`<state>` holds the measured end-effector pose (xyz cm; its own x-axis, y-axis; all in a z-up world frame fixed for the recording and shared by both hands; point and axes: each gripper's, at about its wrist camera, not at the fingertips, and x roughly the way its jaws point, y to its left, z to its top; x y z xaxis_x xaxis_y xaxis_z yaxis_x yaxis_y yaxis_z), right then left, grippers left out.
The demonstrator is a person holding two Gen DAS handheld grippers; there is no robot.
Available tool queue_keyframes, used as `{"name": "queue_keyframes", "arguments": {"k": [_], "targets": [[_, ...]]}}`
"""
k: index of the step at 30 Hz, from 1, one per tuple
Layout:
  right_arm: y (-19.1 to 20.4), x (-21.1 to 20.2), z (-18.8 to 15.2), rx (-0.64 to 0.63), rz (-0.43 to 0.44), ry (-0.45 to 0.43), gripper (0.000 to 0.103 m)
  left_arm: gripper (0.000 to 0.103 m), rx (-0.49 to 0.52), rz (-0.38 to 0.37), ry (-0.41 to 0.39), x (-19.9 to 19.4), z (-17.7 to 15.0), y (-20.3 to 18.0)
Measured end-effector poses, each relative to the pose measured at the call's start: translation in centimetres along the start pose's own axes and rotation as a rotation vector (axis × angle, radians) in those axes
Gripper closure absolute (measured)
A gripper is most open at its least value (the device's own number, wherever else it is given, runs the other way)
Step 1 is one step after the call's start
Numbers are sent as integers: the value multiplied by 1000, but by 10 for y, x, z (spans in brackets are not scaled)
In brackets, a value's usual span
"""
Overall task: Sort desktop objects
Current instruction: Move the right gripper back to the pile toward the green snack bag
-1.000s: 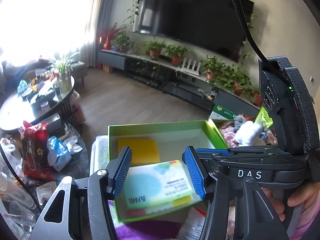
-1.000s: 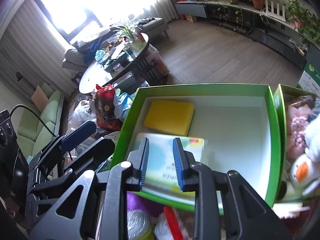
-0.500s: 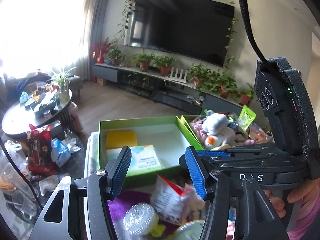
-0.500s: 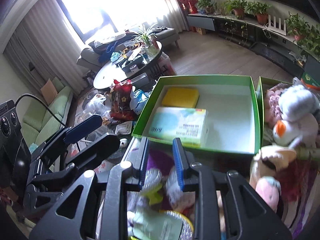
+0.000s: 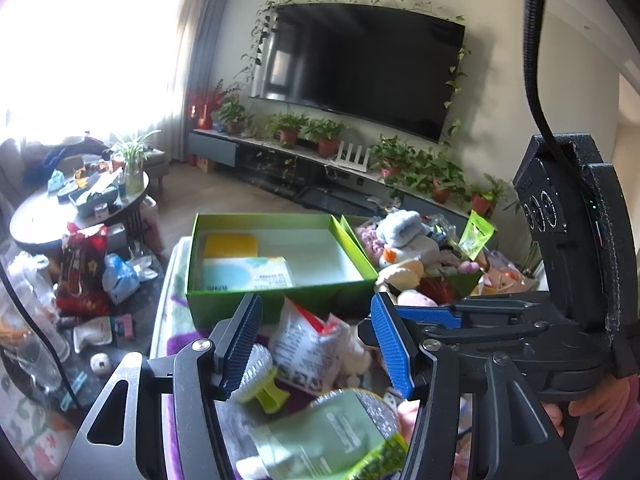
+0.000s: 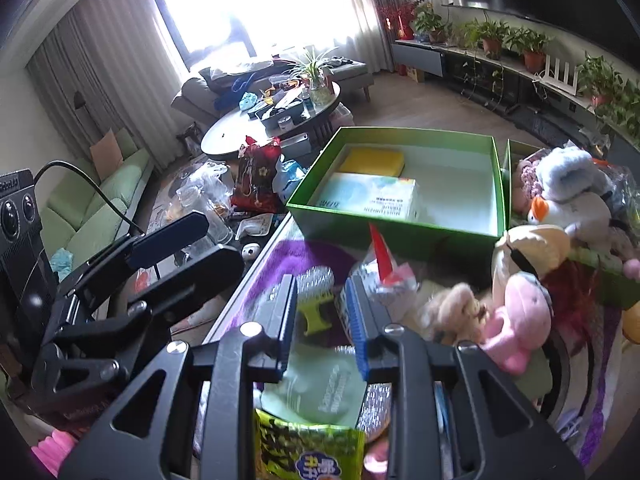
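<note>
A green box (image 5: 276, 300) (image 6: 384, 228) holds a yellow sponge (image 5: 231, 245) (image 6: 375, 161) and a tissue pack (image 5: 247, 277) (image 6: 372, 198). My left gripper (image 5: 316, 346) is open and empty, held back above the loose pile: a white brush with a green handle (image 5: 260, 384) (image 6: 316, 296), a white snack bag (image 5: 310, 344) (image 6: 384, 276) and a green pouch (image 5: 320, 436) (image 6: 320, 388). My right gripper (image 6: 320, 322) is open a little and empty, above the brush.
A second green box at the right (image 5: 464, 280) (image 6: 510, 160) is full of plush toys (image 5: 404, 240) (image 6: 568, 192). A pink plush (image 6: 516, 320) lies on the purple cloth (image 6: 304, 256). A cluttered round table (image 5: 48, 216) (image 6: 240, 128) stands at the left.
The tissue pack left my left gripper and now lies in the green box. Both grippers pulled back from the box to above the pile; the right one opened slightly.
</note>
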<state>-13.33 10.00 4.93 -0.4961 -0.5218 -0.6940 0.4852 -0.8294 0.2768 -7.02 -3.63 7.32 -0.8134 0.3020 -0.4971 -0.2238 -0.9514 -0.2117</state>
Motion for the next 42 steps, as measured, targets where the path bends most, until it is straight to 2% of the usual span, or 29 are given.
{"name": "queue_keyframes", "arguments": {"k": [12,19,33,36,42], "targets": [[1,-13,-46,-7,5,1,70,45,12,66,3,-15,-35,-23],[-2,-11,-74,-14,-1,42,70,45,-10,75,65,-14,-67,-33],[-7,-11,-132,-35,21,120,69,45,-45,112,136,-24,-120,-59],[-8,-11,-141,-50,7,133,65,45,-56,113,151,-25,-129,-60],[-9,-5,-158,-49,22,168,62,45,-84,128,180,-27,-146,-59]]}}
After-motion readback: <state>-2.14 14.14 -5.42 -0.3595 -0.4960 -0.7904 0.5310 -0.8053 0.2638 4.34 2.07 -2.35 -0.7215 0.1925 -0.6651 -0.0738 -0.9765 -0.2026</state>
